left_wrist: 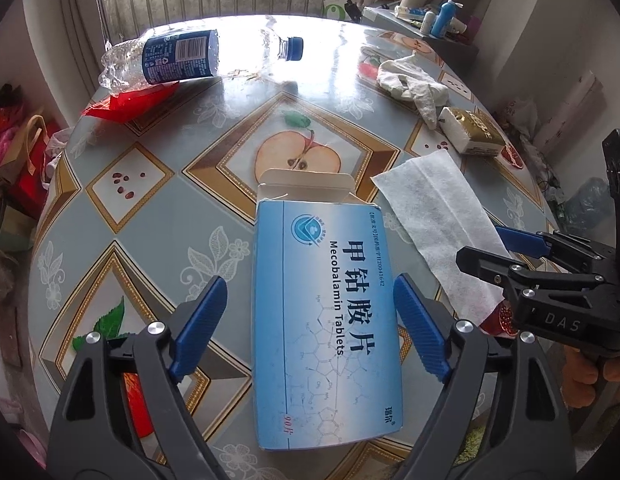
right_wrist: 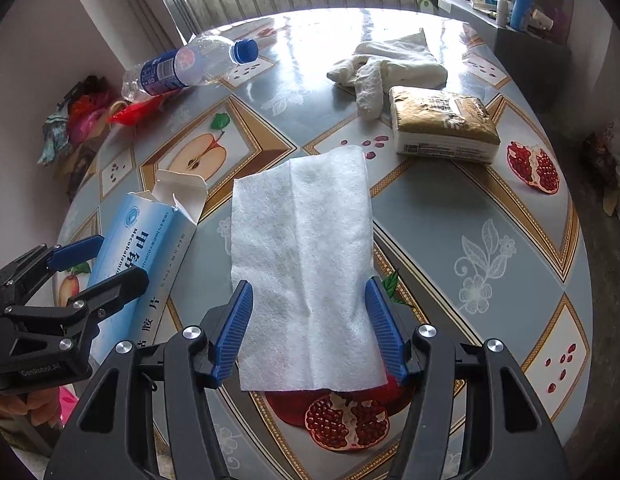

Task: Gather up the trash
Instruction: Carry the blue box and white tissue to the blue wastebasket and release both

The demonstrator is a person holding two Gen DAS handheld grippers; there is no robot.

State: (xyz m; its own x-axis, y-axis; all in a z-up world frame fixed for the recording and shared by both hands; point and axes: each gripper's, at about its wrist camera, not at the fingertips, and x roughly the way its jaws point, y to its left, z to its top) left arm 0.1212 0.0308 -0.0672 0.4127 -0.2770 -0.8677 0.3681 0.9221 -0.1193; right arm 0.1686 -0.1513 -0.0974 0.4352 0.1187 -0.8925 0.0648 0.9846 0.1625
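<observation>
Left wrist: blue med box (left_wrist: 326,320), end flap open, flat btwn tool (left_wrist: 310,328) pads.

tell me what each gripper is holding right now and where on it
Nothing is held. The left gripper stands open astride the medicine box, and the right gripper stands open astride the white wipe.

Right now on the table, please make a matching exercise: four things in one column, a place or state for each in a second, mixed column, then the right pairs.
Things:
1. medicine box
2. white wipe
3. plastic bottle
4. tissue pack

Places or states:
A. lying on its side, blue cap on
B. between the open left gripper's fingers, end flap open
C. beside the crumpled cloth
D. spread flat between the open right gripper's fingers

Pairs: 1-B, 2-D, 3-A, 4-C
</observation>
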